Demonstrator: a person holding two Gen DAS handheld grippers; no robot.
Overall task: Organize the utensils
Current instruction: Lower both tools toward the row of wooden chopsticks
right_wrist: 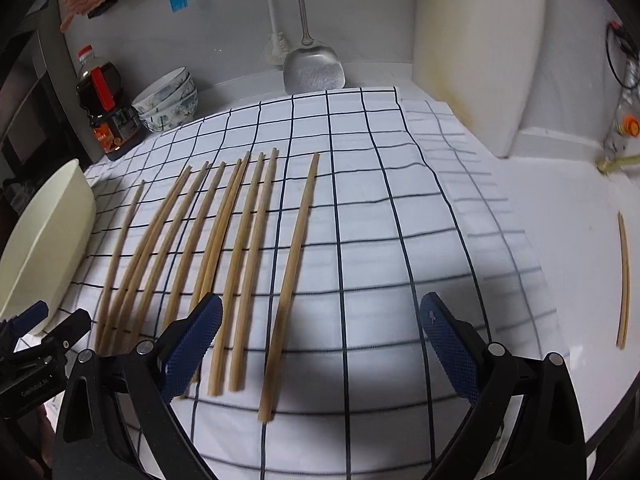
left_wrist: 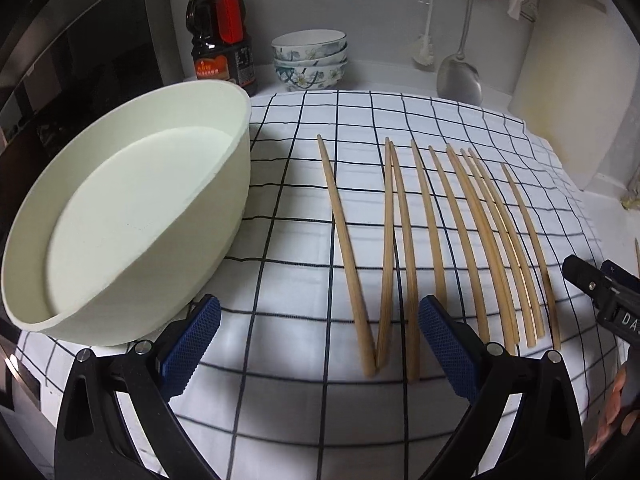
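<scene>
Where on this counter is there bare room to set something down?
Free: the checked cloth right of the rightmost chopstick, and the white counter beyond it, up to one stray chopstick. Crowded: the row of chopsticks beside the cream basin; bottle, stacked bowls and spatula line the back.

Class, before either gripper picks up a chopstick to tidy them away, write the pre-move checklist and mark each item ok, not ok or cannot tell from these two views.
1. Left gripper open and holding nothing: ok.
2. Right gripper open and holding nothing: ok.
3. Wooden chopsticks lying flat in a row on the white black-checked cloth: ok.
4. All chopsticks together on the cloth: not ok, one stray chopstick lies apart on the white countertop.
5. Round cream basin holding nothing, ready to receive: ok.
6. Chopsticks separated enough for single picks: not ok, several touch or cross at their ends.
</scene>
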